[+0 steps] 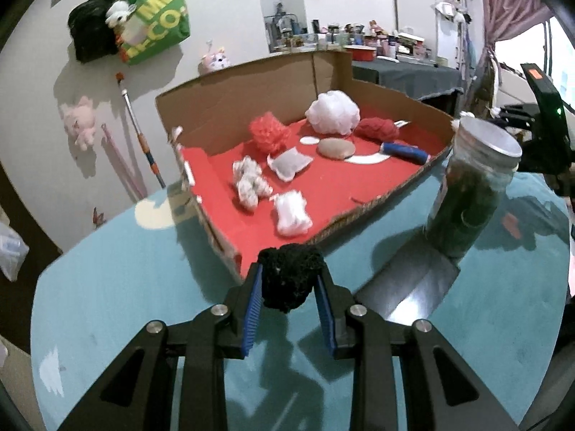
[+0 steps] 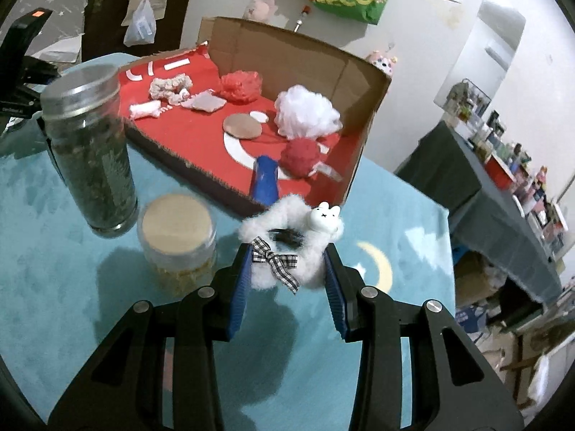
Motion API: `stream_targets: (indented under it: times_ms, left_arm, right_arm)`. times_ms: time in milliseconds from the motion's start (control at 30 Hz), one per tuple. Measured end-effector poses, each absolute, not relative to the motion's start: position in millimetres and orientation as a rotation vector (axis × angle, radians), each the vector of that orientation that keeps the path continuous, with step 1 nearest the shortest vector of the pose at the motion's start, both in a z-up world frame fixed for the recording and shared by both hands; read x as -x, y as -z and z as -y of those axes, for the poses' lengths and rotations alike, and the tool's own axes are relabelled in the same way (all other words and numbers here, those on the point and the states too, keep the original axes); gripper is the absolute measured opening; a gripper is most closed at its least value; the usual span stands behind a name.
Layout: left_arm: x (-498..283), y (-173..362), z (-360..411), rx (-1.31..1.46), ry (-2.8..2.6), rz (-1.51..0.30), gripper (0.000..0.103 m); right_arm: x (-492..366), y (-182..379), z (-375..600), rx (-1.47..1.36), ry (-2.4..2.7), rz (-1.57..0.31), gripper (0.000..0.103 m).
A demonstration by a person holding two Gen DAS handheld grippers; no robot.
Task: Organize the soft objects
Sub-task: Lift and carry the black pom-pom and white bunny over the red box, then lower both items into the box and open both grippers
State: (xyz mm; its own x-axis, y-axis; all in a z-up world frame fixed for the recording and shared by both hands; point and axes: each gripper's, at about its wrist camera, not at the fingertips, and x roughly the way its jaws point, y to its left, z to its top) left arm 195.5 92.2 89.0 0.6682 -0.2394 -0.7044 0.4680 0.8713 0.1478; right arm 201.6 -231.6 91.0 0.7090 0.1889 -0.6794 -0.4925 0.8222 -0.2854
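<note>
My left gripper (image 1: 289, 274) is shut on a black fuzzy ball (image 1: 289, 276) and holds it above the teal table, just before the near corner of the cardboard box (image 1: 222, 107). The box's red floor holds a white mesh pouf (image 1: 332, 112), a red mesh pouf (image 1: 267, 133), a red yarn ball (image 1: 377, 128), a grey sachet (image 1: 289, 163), a patterned scrunchie (image 1: 249, 181) and a white tuft (image 1: 291, 213). My right gripper (image 2: 287, 260) is shut on a white fluffy scrunchie (image 2: 287, 240) with a bunny charm and checked bow, near the box's (image 2: 298, 54) open front edge.
A tall glass jar of dark leaves (image 1: 470, 186) stands right of the box, also in the right wrist view (image 2: 90, 151). A short jar with a cork lid (image 2: 176, 240) stands beside it. A tan disc (image 1: 336, 148) and a blue roll (image 1: 406, 151) lie in the box.
</note>
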Motion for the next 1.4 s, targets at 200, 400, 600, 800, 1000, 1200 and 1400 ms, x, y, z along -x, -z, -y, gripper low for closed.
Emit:
stream_targets:
  times_ms: [200, 400, 600, 800, 1000, 1200, 1400]
  left_arm:
    - [-218, -101, -73, -0.360, 0.457, -0.728, 0.031]
    - [-251, -104, -47, -0.313, 0.516, -0.784, 0.031]
    - [-285, -98, -25, -0.254, 0.555, -0.885, 0.031]
    - [-315, -88, -5, -0.230, 0.544, -0.992, 0.031]
    - [-333, -75, 17, -0.257, 0.537, -1.073, 0.031]
    - [-344, -64, 28, -0.281, 0.523, -1.119, 0.032]
    - [-346, -62, 32, -0.297, 0.523, -1.120, 0.033]
  right_arm:
    - [-216, -110, 220, 0.532, -0.428, -0.648, 0.037]
    - [-245, -123, 203, 0.519, -0.500, -0.658, 0.037]
    - [-285, -125, 187, 0.366, -0.634, -0.762, 0.037]
    - [-321, -110, 166, 0.271, -0.729, -0.930, 0.037]
    - [-342, -94, 145, 0.263, -0.754, -1.054, 0.038]
    - [-357, -78, 130, 0.296, -0.743, -1.144, 0.039]
    - [-365, -70, 125, 0.301, -0.737, -1.187, 0.039]
